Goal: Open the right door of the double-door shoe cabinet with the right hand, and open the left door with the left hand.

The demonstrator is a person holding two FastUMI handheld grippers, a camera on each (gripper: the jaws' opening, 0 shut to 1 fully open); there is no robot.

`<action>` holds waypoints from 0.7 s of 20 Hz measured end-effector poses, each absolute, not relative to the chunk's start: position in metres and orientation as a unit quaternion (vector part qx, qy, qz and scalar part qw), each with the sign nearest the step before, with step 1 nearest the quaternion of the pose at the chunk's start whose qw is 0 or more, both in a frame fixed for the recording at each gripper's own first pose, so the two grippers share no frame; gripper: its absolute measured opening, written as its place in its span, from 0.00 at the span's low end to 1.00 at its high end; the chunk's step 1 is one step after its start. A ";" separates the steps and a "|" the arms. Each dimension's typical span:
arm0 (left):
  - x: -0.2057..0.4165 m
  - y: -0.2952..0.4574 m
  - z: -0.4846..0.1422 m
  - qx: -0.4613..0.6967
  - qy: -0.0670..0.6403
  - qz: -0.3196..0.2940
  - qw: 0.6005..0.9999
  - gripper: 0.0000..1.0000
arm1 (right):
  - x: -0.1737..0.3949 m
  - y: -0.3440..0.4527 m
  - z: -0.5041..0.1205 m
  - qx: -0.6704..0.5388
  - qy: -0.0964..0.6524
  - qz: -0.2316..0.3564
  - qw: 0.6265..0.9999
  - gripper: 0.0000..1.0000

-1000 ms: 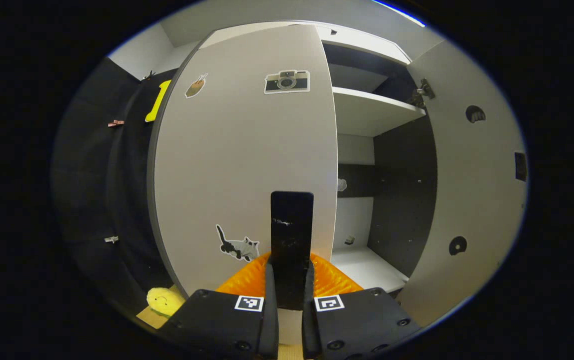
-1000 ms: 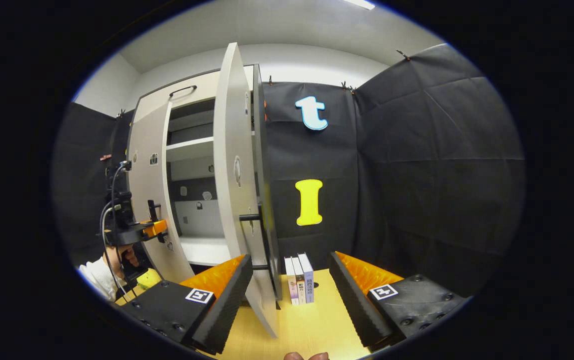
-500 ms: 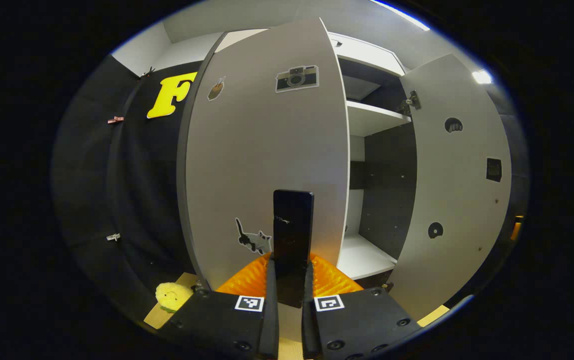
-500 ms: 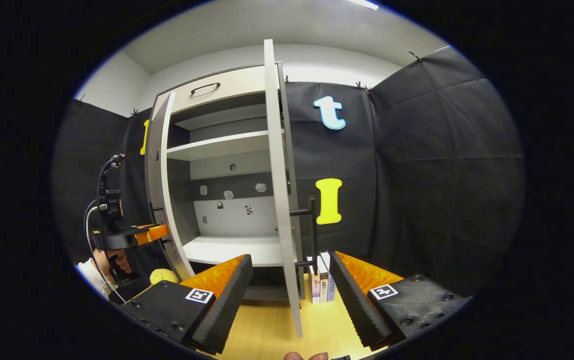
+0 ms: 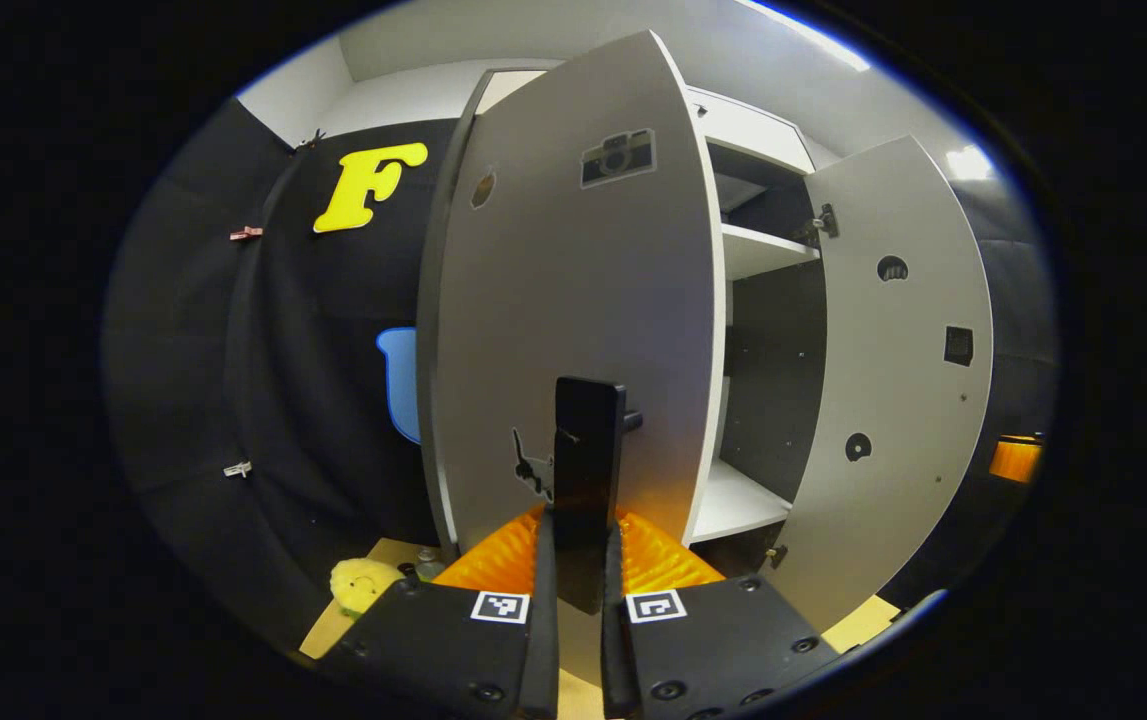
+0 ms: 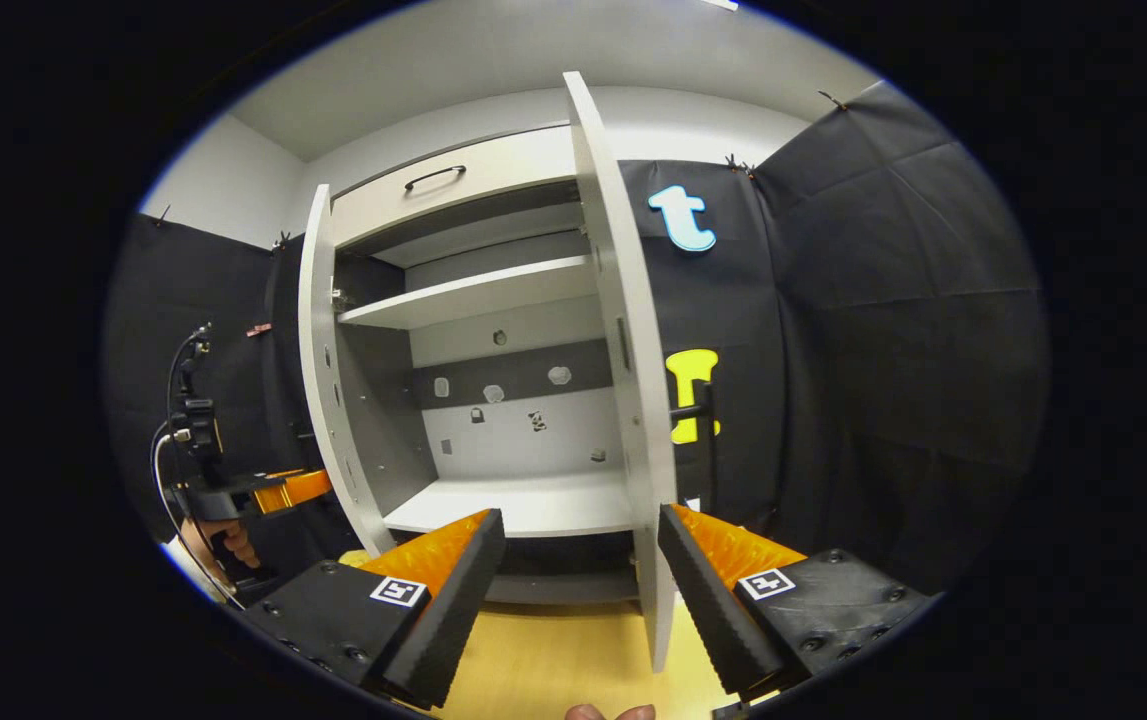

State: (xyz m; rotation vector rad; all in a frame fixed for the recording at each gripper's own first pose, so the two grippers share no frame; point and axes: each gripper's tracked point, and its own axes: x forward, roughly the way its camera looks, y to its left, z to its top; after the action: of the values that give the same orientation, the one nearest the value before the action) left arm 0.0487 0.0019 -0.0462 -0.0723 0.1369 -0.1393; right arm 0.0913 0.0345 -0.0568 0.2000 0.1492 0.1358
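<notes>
The shoe cabinet [image 6: 493,300] stands with both doors swung out. In the left gripper view my left gripper [image 5: 578,535] is shut on the black bar handle [image 5: 588,440] of the left door [image 5: 573,300], which carries a camera sticker and a cat sticker. The right door [image 5: 898,380] stands wide open beyond it. In the right gripper view my right gripper [image 6: 578,565] is open and holds nothing. The right door [image 6: 633,380] is nearly edge-on just ahead of it, its handle [image 6: 705,440] on the far side. The left gripper [image 6: 273,488] is on the left door [image 6: 318,350].
Inside the cabinet are a white shelf [image 6: 473,295], a white bottom board [image 6: 523,505] and a drawer front with a handle [image 6: 448,178] above. A yellow plush toy [image 5: 363,585] lies by the left door's foot. The cabinet stands on a wooden surface [image 6: 553,665].
The left door has swung further out with my left gripper shut on its handle. The right gripper stays open; its view has shifted to face the cabinet's inside, hiding the books behind the right door.
</notes>
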 end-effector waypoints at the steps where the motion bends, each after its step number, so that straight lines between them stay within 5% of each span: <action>1: 0.045 0.007 -0.046 -0.037 0.067 -0.068 0.995 0.22 | 0.090 0.039 -0.057 0.099 0.076 0.072 0.990 0.97; 14: 0.019 0.094 -0.044 -0.039 0.061 -0.071 0.995 0.16 | 0.084 0.084 -0.065 0.090 0.083 0.128 0.984 0.97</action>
State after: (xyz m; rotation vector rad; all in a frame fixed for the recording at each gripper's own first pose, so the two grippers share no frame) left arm 0.0194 0.0937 -0.0442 -0.0790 0.1214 -0.1418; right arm 0.0839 0.0843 -0.0648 0.1808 0.1668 0.2584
